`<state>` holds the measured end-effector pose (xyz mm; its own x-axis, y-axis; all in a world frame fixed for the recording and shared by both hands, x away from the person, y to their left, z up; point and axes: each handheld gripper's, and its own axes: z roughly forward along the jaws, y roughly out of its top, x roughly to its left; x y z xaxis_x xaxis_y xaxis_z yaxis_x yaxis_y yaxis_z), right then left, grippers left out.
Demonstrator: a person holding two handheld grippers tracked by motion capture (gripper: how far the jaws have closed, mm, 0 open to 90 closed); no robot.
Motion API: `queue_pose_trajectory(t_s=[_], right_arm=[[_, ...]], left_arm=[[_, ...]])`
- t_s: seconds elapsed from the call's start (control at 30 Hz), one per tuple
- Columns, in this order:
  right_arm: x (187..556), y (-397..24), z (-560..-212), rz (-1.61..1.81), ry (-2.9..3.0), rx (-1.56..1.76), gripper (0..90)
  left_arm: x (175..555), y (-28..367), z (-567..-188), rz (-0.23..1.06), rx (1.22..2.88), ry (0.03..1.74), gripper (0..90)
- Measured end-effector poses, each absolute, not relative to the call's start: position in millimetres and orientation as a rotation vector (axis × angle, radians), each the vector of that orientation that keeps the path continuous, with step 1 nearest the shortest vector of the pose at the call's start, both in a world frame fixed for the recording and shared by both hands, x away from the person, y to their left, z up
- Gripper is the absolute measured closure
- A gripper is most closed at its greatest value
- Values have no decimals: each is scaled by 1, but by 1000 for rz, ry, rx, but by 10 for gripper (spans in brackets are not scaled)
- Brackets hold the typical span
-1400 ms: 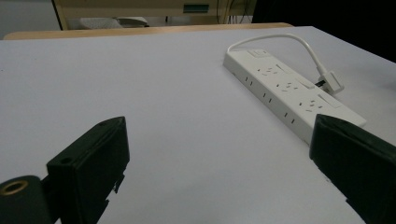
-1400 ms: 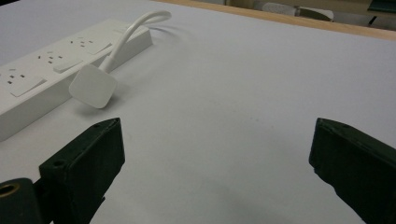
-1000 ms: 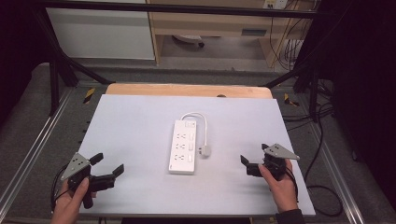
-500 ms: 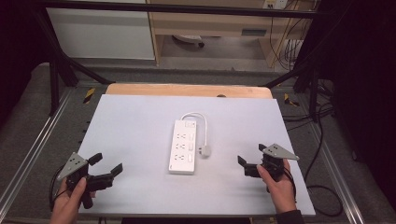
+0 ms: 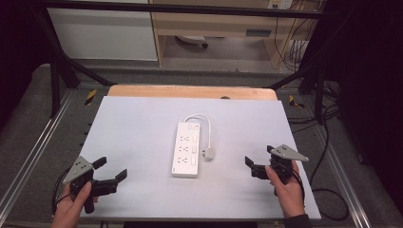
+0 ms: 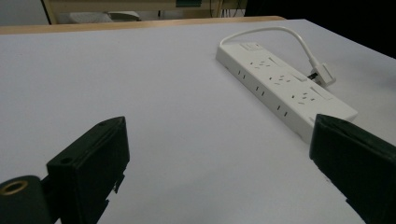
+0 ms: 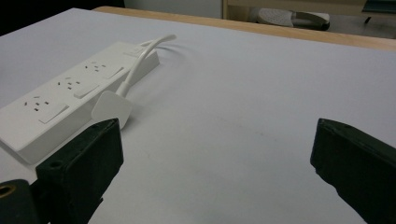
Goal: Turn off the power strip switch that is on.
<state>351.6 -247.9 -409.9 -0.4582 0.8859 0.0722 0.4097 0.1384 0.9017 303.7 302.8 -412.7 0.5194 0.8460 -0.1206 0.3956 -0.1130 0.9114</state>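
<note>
On the pale table top (image 5: 142,128) we see the white power strip (image 5: 187,149) lying flat near the middle, its short cable (image 5: 203,121) looping round to the plug (image 5: 207,153) that rests just beside the strip's right edge. Our left gripper (image 5: 110,172) sits near the front left corner and our right gripper (image 5: 259,161) near the front right, both with jaws spread wide and holding nothing, well apart from the strip. We judge this the approach step; next, the right gripper likely needs to reach the plug and close on it while the left steadies the strip
</note>
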Motion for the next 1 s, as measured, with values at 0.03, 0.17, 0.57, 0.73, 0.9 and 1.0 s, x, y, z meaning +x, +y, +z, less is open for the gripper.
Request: queue_pose_trajectory(t_s=[0.03,0.17,0.57,0.73,0.9,1.0], right_arm=[[352,-248,-408,1284,1938,1235,30],[355,-247,-403,1278,1956,1224,31],[370,-235,-386,1263,2008,1184,30],[374,-228,-377,1275,2022,1160,29],[377,-216,-373,1285,2032,1138,31],[379,-211,-371,1291,2035,1126,30]], left_arm=[[304,303,-413,540,1719,1053,48],[303,303,-412,544,1719,1049,48],[303,303,-413,550,1719,1057,48],[303,304,-413,545,1713,1060,48],[303,304,-413,544,1712,1057,48],[303,304,-413,546,1716,1053,48]])
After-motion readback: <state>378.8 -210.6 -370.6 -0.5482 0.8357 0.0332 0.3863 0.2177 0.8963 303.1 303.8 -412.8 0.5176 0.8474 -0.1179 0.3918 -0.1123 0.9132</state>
